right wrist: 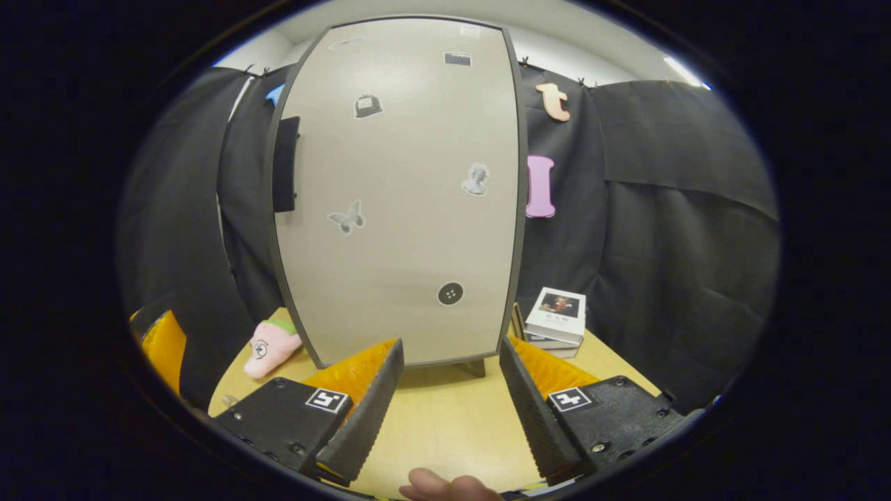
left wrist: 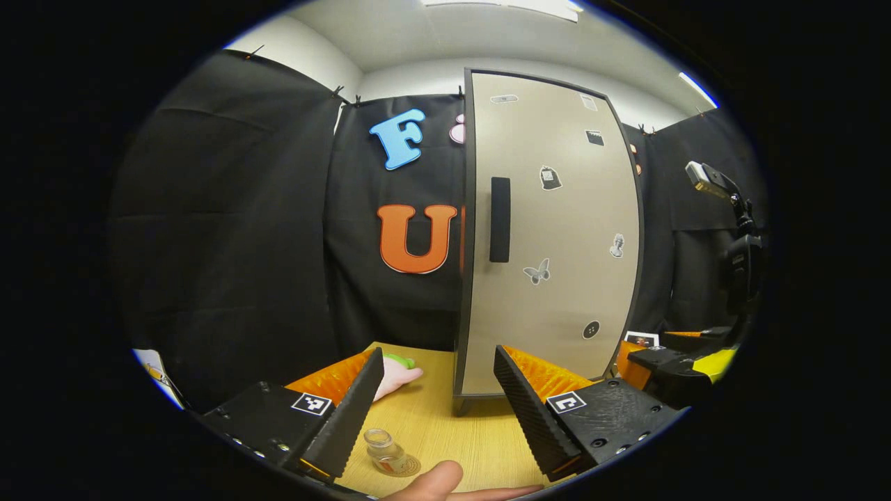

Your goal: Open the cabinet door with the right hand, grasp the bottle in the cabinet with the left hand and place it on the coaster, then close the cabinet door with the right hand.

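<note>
Black cloth walls enclose the booth under a white ceiling. The tall cabinet stands shut on the wooden surface, its dark handle at the door's left edge. A stack of books and a pink plush toy flank it. The bottle sits on the coaster. The left tool and the right tool both gape wide, holding nothing.
</note>
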